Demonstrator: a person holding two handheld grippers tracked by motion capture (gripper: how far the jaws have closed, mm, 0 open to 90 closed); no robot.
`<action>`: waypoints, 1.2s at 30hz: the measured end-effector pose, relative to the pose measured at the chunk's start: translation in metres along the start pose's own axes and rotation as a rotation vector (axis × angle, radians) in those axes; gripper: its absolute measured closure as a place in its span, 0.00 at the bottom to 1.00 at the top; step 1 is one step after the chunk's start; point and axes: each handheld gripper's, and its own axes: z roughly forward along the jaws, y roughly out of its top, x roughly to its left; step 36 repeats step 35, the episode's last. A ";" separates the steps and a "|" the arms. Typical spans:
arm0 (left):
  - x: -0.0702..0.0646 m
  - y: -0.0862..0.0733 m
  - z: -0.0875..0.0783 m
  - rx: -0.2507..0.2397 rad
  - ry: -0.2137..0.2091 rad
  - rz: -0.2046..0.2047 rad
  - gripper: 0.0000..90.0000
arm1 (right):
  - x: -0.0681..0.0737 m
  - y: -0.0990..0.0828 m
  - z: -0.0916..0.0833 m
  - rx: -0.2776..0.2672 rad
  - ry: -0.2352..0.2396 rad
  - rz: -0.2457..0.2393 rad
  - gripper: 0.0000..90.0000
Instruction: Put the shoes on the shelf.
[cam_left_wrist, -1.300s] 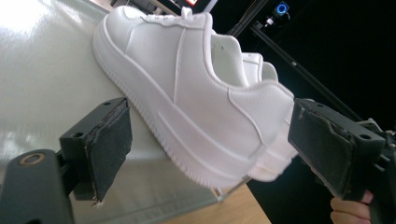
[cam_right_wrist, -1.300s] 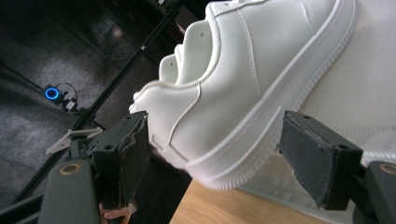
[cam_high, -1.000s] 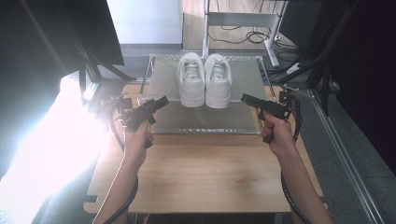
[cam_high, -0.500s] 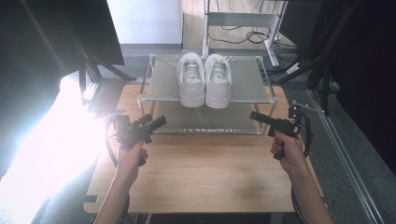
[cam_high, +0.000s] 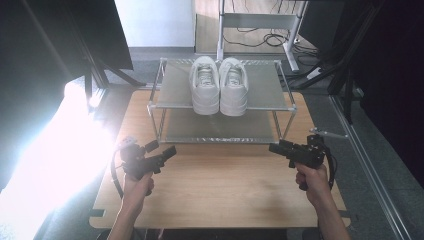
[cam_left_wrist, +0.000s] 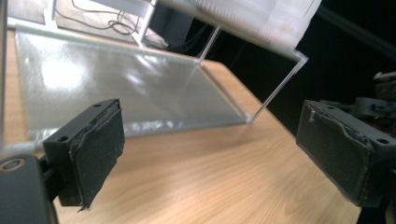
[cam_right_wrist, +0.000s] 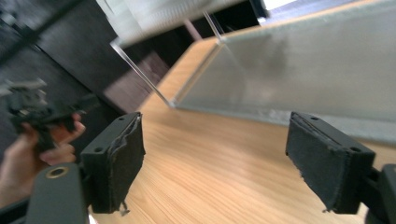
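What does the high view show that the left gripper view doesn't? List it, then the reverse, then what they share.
High view's own: the pair of white shoes side by side on the rack's top shelf, and the left hand around the left gripper. Left gripper view's own: the worn black pads up close, jaws open with nothing between them. Shared: the rack's lower shelf and the wooden table.

Both black two-jaw grippers, left (cam_high: 170, 150) and right (cam_high: 274, 147), have drawn back toward six o'clock from the two-tier metal shoe rack (cam_high: 175, 89); the right's empty jaws have just been opening.
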 end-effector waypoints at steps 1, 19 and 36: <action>0.000 -0.004 -0.001 0.006 0.007 0.009 0.08 | 0.000 -0.004 0.000 0.007 -0.014 -0.008 0.21; -0.001 -0.069 0.018 0.189 0.160 0.172 0.07 | 0.000 -0.067 0.035 0.222 -0.269 -0.279 0.09; -0.010 -0.106 0.057 0.449 0.303 0.386 0.00 | -0.011 -0.112 0.068 0.388 -0.378 -0.493 0.00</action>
